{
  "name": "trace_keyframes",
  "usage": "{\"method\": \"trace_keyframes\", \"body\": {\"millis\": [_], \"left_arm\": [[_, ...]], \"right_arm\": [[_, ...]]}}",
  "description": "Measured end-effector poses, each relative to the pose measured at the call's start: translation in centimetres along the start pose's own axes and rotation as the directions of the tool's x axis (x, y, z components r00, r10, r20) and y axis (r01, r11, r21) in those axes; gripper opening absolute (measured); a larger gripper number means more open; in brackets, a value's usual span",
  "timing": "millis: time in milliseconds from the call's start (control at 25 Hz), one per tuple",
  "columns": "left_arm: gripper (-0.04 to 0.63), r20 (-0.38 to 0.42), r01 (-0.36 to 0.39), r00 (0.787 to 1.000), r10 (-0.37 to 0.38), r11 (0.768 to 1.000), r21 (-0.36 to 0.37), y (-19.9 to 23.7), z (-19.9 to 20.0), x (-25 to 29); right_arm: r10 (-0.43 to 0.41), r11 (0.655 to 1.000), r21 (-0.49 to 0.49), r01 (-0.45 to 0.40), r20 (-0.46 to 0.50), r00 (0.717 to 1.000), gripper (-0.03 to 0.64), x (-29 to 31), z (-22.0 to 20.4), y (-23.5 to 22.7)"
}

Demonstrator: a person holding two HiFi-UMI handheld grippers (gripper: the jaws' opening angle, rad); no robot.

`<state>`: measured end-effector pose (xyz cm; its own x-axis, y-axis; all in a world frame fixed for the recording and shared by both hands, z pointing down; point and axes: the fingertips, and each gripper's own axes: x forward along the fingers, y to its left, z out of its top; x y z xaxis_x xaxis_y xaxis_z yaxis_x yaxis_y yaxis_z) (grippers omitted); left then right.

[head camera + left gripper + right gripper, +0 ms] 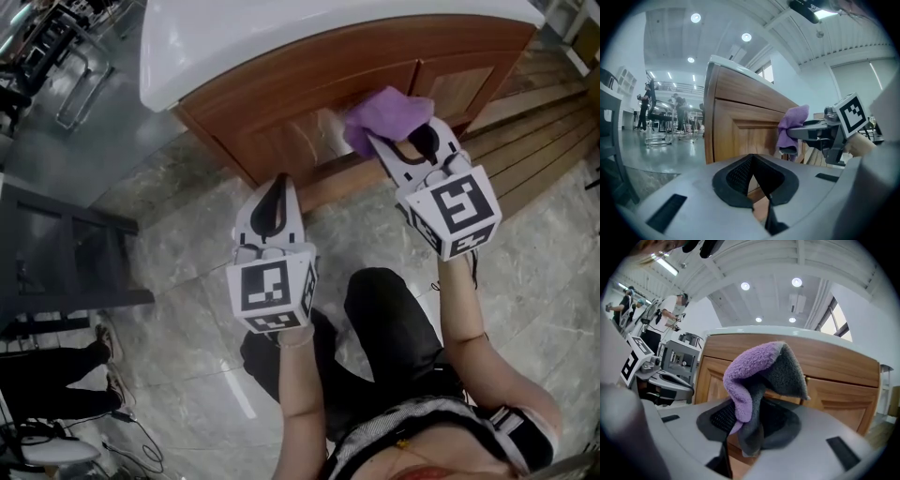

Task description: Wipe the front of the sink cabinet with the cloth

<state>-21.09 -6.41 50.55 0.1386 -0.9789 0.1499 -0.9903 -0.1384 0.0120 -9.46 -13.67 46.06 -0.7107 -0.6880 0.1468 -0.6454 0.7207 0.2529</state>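
Only the right gripper view shows grey on the cloth [761,376], clamped in the right gripper [749,425] — seemingly touching the sink cabinet [300,89] front. The left gripper [277,192], jaws closed on nothing, is held lower — forearm extended.

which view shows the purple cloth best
The right gripper view: the cloth fills the middle, pinched in the jaws of the right gripper, purple on one face, grey on the other. The head view shows it from above as a purple bunch at the cabinet front. The left gripper view shows it small, side-on.
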Motion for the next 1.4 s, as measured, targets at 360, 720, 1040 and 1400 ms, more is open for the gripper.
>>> {"method": "trace_keyframes", "body": {"millis": [360, 720, 1040, 1400], "left_arm": [[0.000, -0.017, -0.084, 0.996, 0.084, 0.996, -0.007, 3.1, -0.8, -1.8], [0.000, -0.035, -0.147, 0.989, 0.146, 0.989, -0.021, 5.6, -1.4, -3.7], [0.000, -0.053, -0.123, 0.991, 0.122, 0.992, -0.012, 5.3, -1.9, -3.1], [0.000, -0.050, -0.107, 0.993, 0.107, 0.994, -0.009, 4.4, -1.8, -2.6]], "right_arm": [[0.218, 0.974, -0.066, -0.217, 0.011, 0.976, 0.176, 4.2, 0.3, 11.3], [0.275, 0.959, -0.080, -0.272, 0.030, 0.961, 0.178, 6.9, -0.3, 16.2], [0.249, 0.966, -0.080, -0.245, 0.041, 0.968, 0.178, 7.8, -0.3, 16.4], [0.247, 0.967, -0.070, -0.244, 0.036, 0.968, 0.178, 7.6, -0.7, 16.0]]}}
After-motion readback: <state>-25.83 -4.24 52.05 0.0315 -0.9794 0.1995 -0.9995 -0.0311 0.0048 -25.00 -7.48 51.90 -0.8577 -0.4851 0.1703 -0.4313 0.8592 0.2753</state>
